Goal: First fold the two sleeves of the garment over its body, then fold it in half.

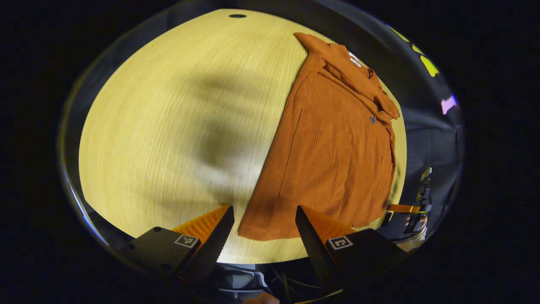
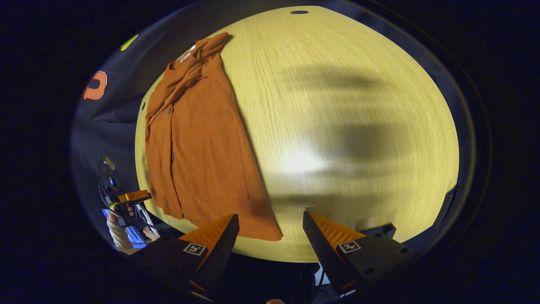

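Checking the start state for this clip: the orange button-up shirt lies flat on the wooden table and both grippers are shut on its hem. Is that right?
Not quite. The orange button-up shirt does lie flat on the wooden table, but the left gripper and the right gripper are open, holding nothing, as each gripper's own view shows.

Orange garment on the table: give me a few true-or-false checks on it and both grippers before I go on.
1. The orange garment lies flat on the wooden table. True.
2. The left gripper is shut on the hem. False: its fingers stand apart, holding nothing.
3. The right gripper is open. True.
4. The garment is already folded in half. False: it lies at full length, collar at the far end.
5. A dark button shows on the garment. True.
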`<state>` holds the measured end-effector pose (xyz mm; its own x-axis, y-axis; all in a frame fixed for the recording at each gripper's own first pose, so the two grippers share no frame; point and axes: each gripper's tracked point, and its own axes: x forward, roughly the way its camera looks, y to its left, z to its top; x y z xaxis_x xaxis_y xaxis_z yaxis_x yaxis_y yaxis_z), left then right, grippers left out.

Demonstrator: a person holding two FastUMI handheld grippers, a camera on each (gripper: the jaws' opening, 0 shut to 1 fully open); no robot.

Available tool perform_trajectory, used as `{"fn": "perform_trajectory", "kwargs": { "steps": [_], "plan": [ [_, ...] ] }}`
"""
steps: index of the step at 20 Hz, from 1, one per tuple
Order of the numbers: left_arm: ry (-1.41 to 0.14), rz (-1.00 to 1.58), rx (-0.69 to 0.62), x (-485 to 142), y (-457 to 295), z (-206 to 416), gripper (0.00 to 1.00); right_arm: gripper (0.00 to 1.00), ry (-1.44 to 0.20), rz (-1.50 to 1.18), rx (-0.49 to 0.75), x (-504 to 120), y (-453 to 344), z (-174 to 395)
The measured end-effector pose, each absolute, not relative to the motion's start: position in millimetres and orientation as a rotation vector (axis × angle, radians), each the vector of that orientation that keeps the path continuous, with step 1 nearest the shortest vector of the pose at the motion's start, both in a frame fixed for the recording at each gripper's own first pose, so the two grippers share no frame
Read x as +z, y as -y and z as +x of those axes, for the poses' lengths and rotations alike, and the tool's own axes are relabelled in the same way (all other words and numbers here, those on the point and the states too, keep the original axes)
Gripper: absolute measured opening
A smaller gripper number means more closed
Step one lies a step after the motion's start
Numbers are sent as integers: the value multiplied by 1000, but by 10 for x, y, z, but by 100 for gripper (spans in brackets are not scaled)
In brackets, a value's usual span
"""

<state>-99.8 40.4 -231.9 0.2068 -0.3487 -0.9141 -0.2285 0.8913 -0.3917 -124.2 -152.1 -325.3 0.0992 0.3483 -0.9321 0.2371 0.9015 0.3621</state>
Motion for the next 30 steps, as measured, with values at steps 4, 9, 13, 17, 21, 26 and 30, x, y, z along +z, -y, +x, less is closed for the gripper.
{"fn": "perform_trajectory", "kwargs": {
  "steps": [4, 9, 13, 17, 21, 26, 30],
  "plan": [
    [-1422, -514, -158, -2324, -432, -1037, 91, 95, -1511, 578, 153, -3182, 1532, -1243],
    [-1442, -569, -307, -2124, -300, -960, 90, 91, -1547, 616, 259, -3215, 1420, -1352],
    [-1468, -467, -333, -2190, -332, -1003, 88, 84, -1559, 641, 321, -3228, 1219, -1356],
    [-1491, -432, -317, -2197, -350, -1049, 87, 81, -1549, 698, 365, -3210, 1009, -1241],
    [-1495, -379, -268, -2230, -350, -1036, 86, 46, -1555, 693, 352, -3386, 861, -1231],
    [-1496, -335, -158, -2269, -480, -1045, 50, 28, -1579, 675, 340, -3406, 895, -1205],
    [-1507, -261, -136, -2274, -477, -1053, 20, 13, -1585, 658, 340, -3404, 905, -1219]
  ]
}}
